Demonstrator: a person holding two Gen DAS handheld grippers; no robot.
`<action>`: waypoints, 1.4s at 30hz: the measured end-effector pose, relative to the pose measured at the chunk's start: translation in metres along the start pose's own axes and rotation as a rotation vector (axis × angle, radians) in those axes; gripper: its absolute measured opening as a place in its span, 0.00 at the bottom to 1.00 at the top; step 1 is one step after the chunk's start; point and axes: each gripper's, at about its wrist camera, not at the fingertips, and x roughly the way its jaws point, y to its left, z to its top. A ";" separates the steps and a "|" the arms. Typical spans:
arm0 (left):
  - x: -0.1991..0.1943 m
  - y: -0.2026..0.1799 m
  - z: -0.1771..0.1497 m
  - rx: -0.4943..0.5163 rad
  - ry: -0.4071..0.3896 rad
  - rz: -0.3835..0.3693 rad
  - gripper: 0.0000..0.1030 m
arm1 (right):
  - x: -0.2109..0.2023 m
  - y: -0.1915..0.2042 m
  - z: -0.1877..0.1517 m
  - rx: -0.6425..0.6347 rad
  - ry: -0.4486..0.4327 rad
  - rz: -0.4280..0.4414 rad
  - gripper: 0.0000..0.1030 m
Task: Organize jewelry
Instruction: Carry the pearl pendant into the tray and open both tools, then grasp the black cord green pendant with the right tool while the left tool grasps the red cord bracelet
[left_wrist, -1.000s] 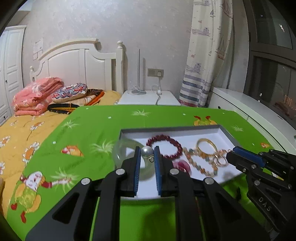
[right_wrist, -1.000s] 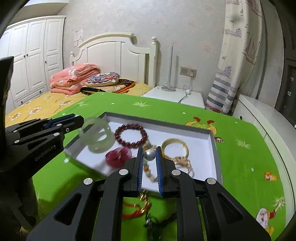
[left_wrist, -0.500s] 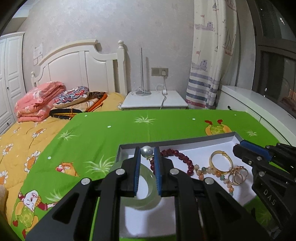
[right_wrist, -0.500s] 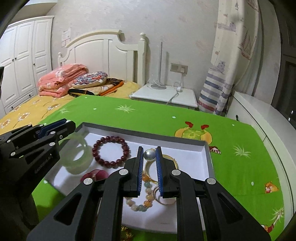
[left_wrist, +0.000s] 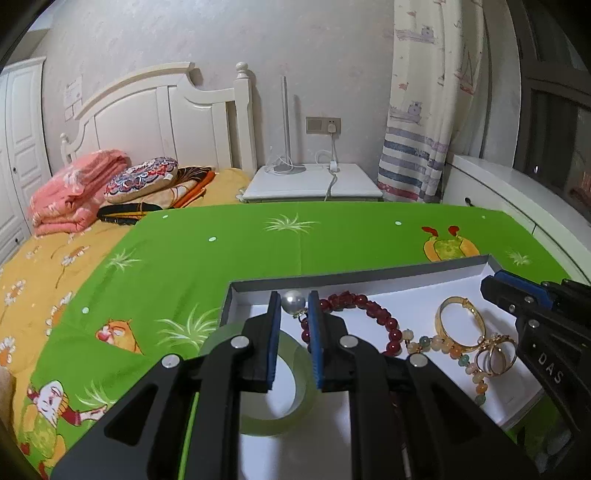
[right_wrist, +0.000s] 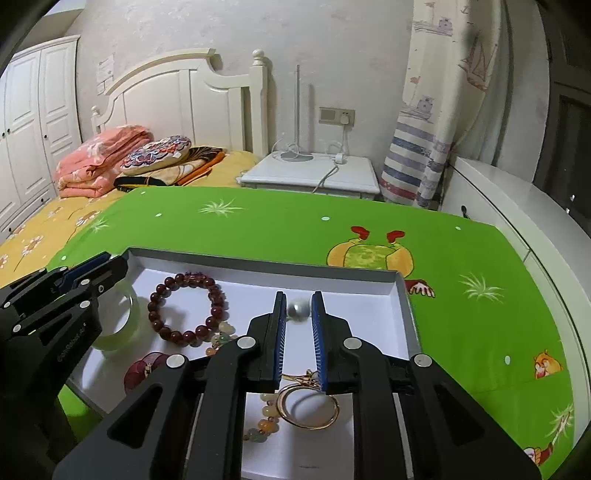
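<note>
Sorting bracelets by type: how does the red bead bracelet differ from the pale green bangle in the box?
The red bead bracelet is a loop of separate dark red beads; the pale green bangle is one smooth, translucent, wider band. The bangle sits at the box's left end, the bracelet beside it toward the middle. Both are round and lie flat.

The letters "DAS" stood in pale print on the black body of the right gripper (left_wrist: 489, 286), seen from the left wrist camera. A line of pale lettering ran along the black body of the left gripper (right_wrist: 110, 264) in the right wrist view; it was too small and skewed to read. No other text was legible.
</note>
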 end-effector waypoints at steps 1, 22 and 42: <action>-0.001 0.001 -0.001 -0.002 -0.004 0.002 0.23 | 0.000 -0.001 -0.001 0.002 0.001 -0.003 0.16; -0.096 0.001 -0.058 0.018 -0.045 -0.091 0.78 | -0.076 -0.014 -0.092 -0.077 0.147 0.069 0.27; -0.098 -0.027 -0.097 0.110 0.072 -0.154 0.80 | -0.069 0.012 -0.108 -0.123 0.219 0.091 0.27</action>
